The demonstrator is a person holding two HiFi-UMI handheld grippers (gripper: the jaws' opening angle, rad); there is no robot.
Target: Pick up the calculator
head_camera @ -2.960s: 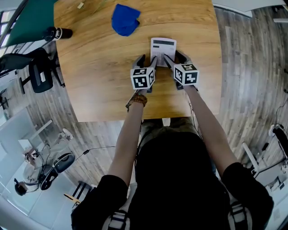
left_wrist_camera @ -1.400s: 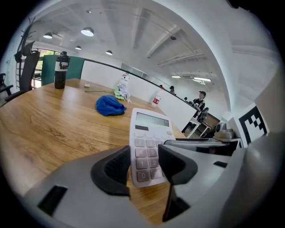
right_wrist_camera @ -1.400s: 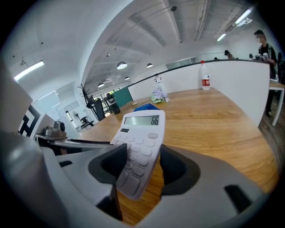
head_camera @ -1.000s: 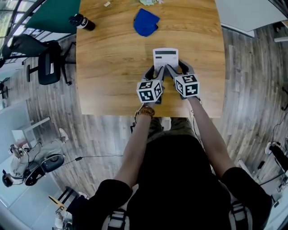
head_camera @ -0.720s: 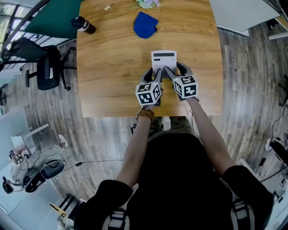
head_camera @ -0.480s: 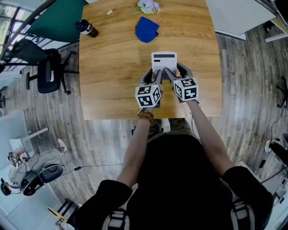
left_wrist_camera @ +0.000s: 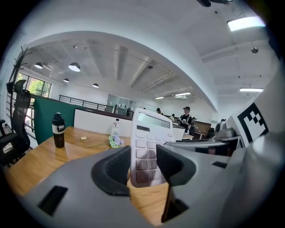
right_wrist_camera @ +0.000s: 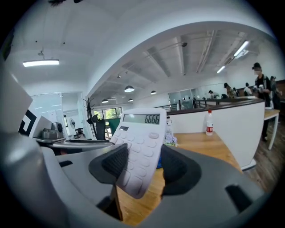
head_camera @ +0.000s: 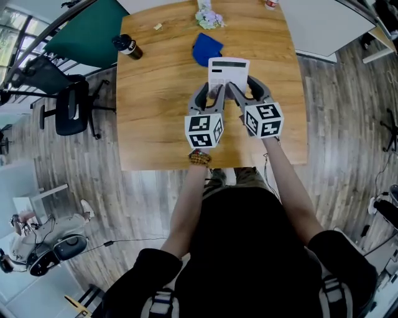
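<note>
The white calculator [head_camera: 227, 71] hangs above the wooden table [head_camera: 155, 105], held by its near edge between both grippers. My left gripper [head_camera: 209, 93] is shut on its lower left corner and my right gripper [head_camera: 245, 88] on its lower right corner. In the left gripper view the calculator [left_wrist_camera: 149, 142] stands upright between the dark pads [left_wrist_camera: 116, 168] of the left gripper [left_wrist_camera: 142, 165]. In the right gripper view the calculator [right_wrist_camera: 141, 144] leans left, its display reading 6666, pinched by the right gripper [right_wrist_camera: 140, 167].
A blue cloth [head_camera: 206, 48] lies on the table just beyond the calculator. Beside it are a crumpled pale bundle [head_camera: 210, 18] and a black bottle [head_camera: 127, 45] at the far left. An office chair [head_camera: 71, 109] stands left of the table. People stand in the background.
Both grippers have risen together with the calculator between them, lifting it off the table and closer to the head camera. The calculator now stands steeper.
</note>
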